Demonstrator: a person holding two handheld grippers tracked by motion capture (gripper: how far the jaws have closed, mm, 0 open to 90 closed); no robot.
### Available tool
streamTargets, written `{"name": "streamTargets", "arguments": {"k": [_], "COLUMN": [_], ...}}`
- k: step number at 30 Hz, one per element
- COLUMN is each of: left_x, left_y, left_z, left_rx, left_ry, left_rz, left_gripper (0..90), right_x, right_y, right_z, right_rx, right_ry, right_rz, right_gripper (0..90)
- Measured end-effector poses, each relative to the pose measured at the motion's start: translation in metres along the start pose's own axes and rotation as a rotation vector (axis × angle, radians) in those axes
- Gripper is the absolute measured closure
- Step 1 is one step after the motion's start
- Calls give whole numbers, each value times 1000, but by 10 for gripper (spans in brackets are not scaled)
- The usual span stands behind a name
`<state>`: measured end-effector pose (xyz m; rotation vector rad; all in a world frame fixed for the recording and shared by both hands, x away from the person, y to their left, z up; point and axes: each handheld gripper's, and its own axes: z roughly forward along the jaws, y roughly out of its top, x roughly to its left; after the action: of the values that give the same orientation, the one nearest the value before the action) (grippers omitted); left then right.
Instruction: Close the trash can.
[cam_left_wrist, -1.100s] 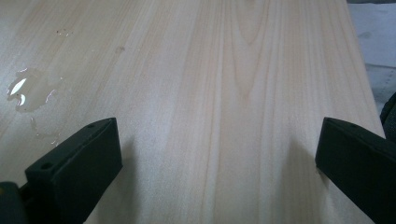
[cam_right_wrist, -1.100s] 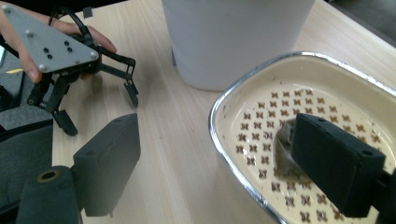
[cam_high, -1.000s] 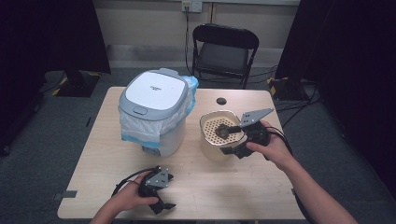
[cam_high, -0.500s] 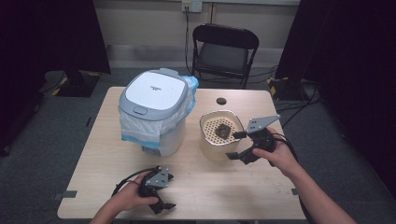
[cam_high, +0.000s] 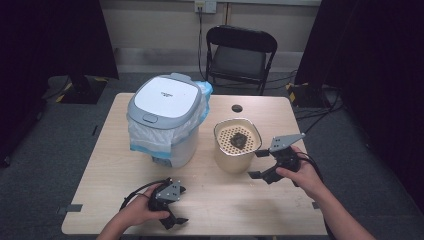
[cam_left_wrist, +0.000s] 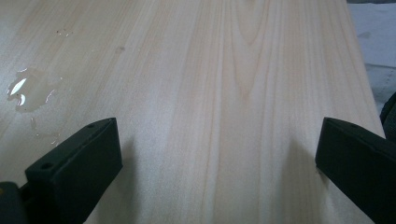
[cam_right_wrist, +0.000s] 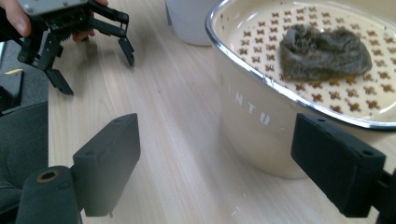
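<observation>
A cream pot (cam_high: 235, 160) with a perforated strainer insert stands right of the table's middle. A dark crumpled cloth (cam_high: 239, 140) lies inside on the strainer. My right gripper (cam_high: 255, 164) is open just right of the pot's front side, apart from it, with nothing between its jaws. In the right gripper view the pot's wall (cam_right_wrist: 261, 116) rises between the jaws, the cloth (cam_right_wrist: 322, 51) above. My left gripper (cam_high: 182, 205) rests open near the front edge, low over bare wood (cam_left_wrist: 217, 154); the right gripper view shows that left gripper (cam_right_wrist: 93, 70) far off.
A white lidded bin (cam_high: 167, 100) with a plastic liner stands left of the pot. A small water puddle (cam_left_wrist: 25, 88) lies on the wood. A small black disc (cam_high: 236, 108) sits behind the pot. A black folding chair (cam_high: 242, 50) stands beyond the table.
My right gripper has drawn back from over the pot's rim, lower and nearer the person. The left gripper has stayed put.
</observation>
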<state>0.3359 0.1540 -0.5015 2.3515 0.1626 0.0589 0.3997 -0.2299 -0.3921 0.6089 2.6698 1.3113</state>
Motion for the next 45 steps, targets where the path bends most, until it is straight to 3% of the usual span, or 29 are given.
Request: {"name": "streamTargets", "arguments": {"k": [20,45], "left_x": [0,0], "left_y": [0,0], "left_z": [0,0], "left_rx": [1,0], "left_ry": [0,0], "left_rz": [1,0], "left_gripper": [0,0], "right_x": [0,-3], "right_y": [-28,-59], "right_z": [10,13], "right_rx": [42,46], "right_ry": [-8,-21], "right_rz": [17,57], "right_gripper": [155,155]}}
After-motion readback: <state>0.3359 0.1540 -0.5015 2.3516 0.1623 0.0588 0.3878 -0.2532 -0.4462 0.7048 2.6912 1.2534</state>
